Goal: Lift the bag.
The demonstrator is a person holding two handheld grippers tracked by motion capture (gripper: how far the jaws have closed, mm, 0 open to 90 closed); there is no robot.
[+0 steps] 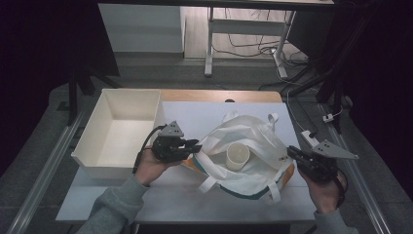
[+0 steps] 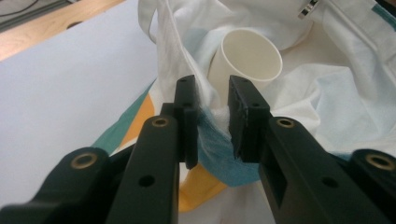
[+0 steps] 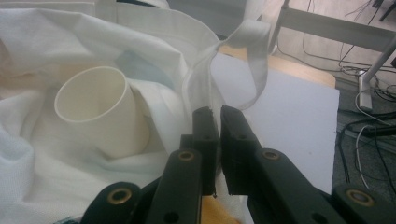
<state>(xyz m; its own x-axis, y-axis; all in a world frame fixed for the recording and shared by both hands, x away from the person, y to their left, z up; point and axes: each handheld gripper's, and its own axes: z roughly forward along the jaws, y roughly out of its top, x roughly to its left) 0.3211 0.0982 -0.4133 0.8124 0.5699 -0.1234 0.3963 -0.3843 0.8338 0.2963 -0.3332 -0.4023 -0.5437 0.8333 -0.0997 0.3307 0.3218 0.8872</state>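
Note:
A white tote bag with teal and orange patches lies open on the table, and a white paper cup stands inside it. My left gripper is at the bag's left rim. In the left gripper view the left gripper is open, its jaws standing either side of the bag's rim, with the cup just beyond. My right gripper is at the bag's right rim. In the right gripper view the right gripper is shut on the bag's edge, with the cup to its left.
An empty white box stands on the table at the left, close to my left hand. A white sheet covers the table. The bag's handle loop hangs over its far edge. Desk legs and cables lie on the floor beyond.

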